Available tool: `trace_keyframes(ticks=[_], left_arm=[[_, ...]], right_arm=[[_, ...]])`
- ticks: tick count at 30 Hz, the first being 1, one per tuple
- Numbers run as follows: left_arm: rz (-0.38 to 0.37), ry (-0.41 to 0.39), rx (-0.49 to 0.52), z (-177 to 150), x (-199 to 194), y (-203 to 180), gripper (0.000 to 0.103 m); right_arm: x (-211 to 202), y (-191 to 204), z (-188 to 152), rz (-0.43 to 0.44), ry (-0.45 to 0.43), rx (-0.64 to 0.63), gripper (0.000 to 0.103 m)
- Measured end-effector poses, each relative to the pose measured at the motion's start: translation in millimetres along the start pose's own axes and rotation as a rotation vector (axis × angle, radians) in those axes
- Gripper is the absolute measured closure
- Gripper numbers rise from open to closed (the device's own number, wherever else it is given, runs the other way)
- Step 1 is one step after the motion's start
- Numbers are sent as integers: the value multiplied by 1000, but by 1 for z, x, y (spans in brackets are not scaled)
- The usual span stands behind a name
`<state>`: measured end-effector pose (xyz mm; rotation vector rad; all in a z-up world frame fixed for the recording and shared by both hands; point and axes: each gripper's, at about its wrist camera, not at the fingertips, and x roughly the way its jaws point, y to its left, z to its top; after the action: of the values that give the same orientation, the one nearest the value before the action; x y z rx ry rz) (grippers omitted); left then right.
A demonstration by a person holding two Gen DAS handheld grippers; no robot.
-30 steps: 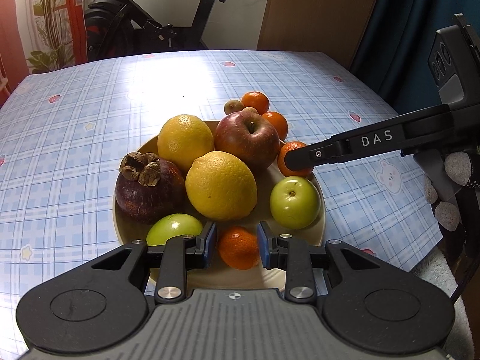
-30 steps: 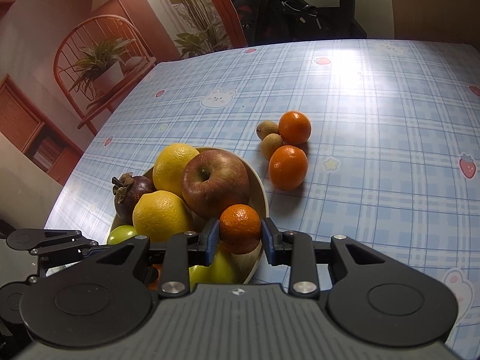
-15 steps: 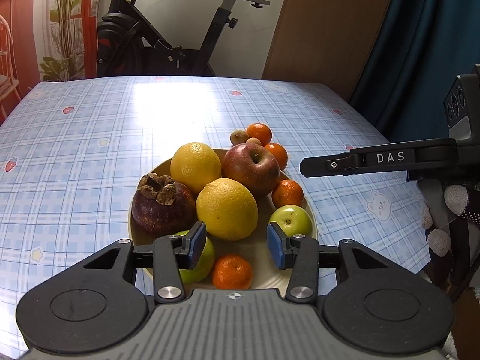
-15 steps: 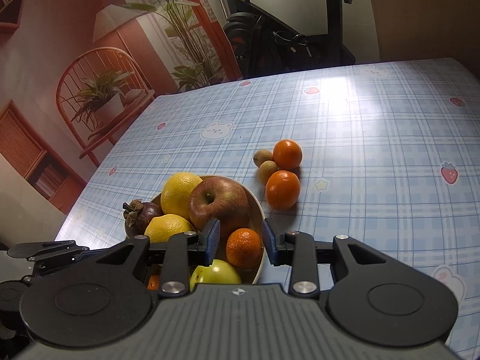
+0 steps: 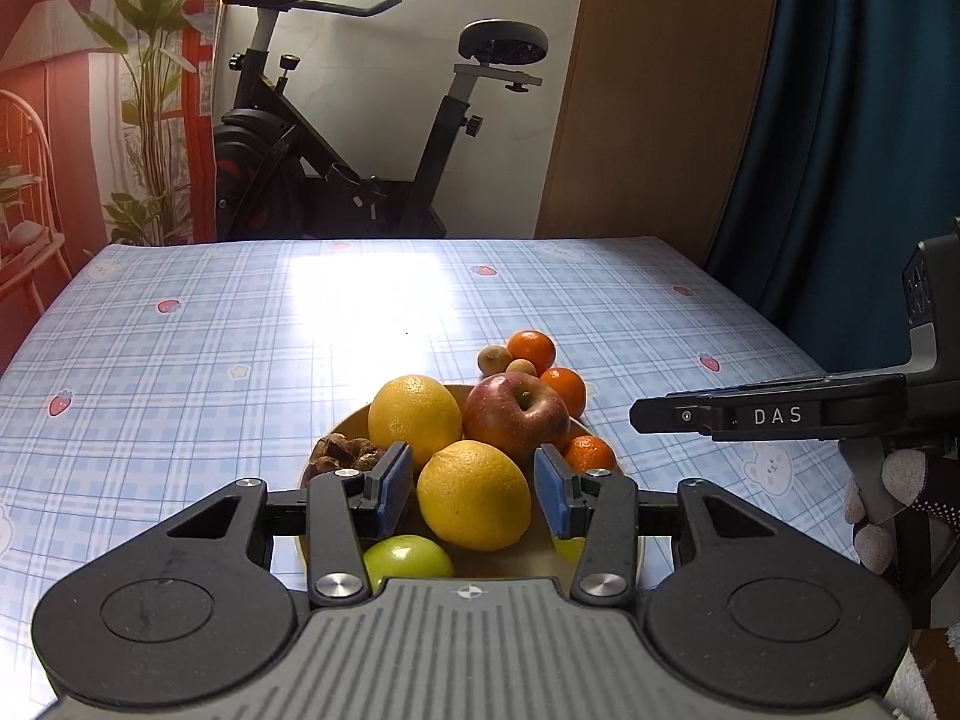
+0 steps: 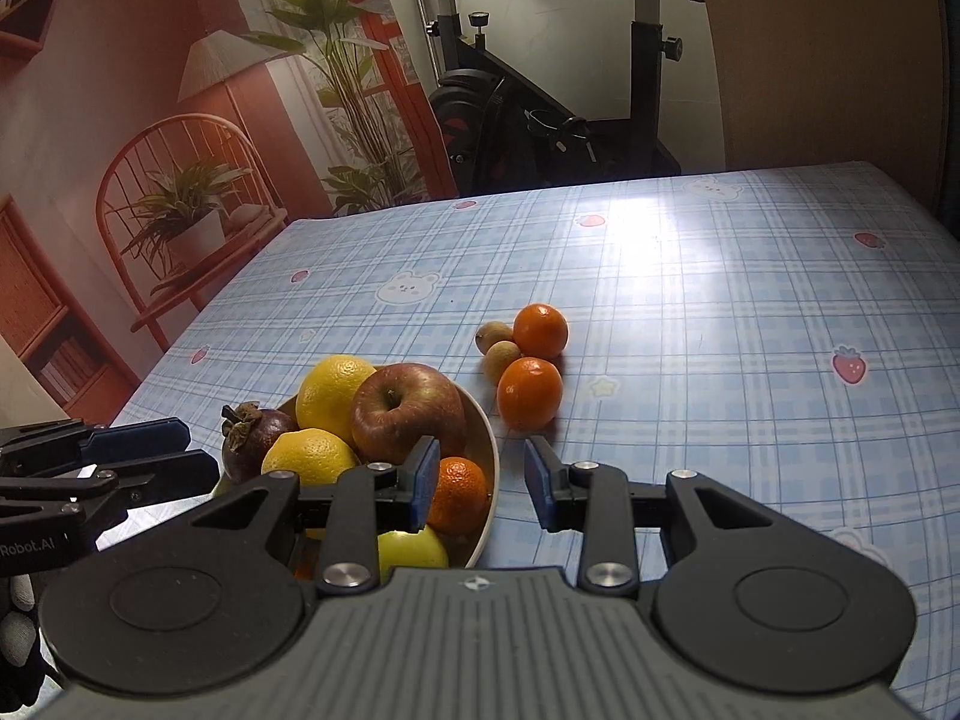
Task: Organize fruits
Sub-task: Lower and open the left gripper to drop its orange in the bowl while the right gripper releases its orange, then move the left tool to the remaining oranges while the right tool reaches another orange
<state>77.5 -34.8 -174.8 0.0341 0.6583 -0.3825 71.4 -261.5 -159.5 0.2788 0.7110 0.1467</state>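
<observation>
Your left gripper (image 5: 474, 489) stands with its pads spread and gripping nothing, raised above the bowl (image 6: 487, 468) at the near edge of the table (image 6: 720, 324). Your right gripper (image 6: 477, 483) is likewise parted and empty, over the bowl's right rim. The bowl carries two lemons (image 5: 474, 495), a red apple (image 6: 408, 414), a mangosteen (image 6: 255, 441), green apples (image 5: 408, 558) and a mandarin (image 6: 459, 495). Two more mandarins (image 6: 529, 393) and two small brown fruits (image 6: 503, 360) lie on the cloth just beyond the bowl.
</observation>
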Motion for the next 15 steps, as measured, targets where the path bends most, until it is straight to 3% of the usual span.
trace_keyframes(ticks=[15], left_arm=[[8,-24,-14,31,22,13,56]], right_arm=[[10,-18,14,-43,-3,-39,68]])
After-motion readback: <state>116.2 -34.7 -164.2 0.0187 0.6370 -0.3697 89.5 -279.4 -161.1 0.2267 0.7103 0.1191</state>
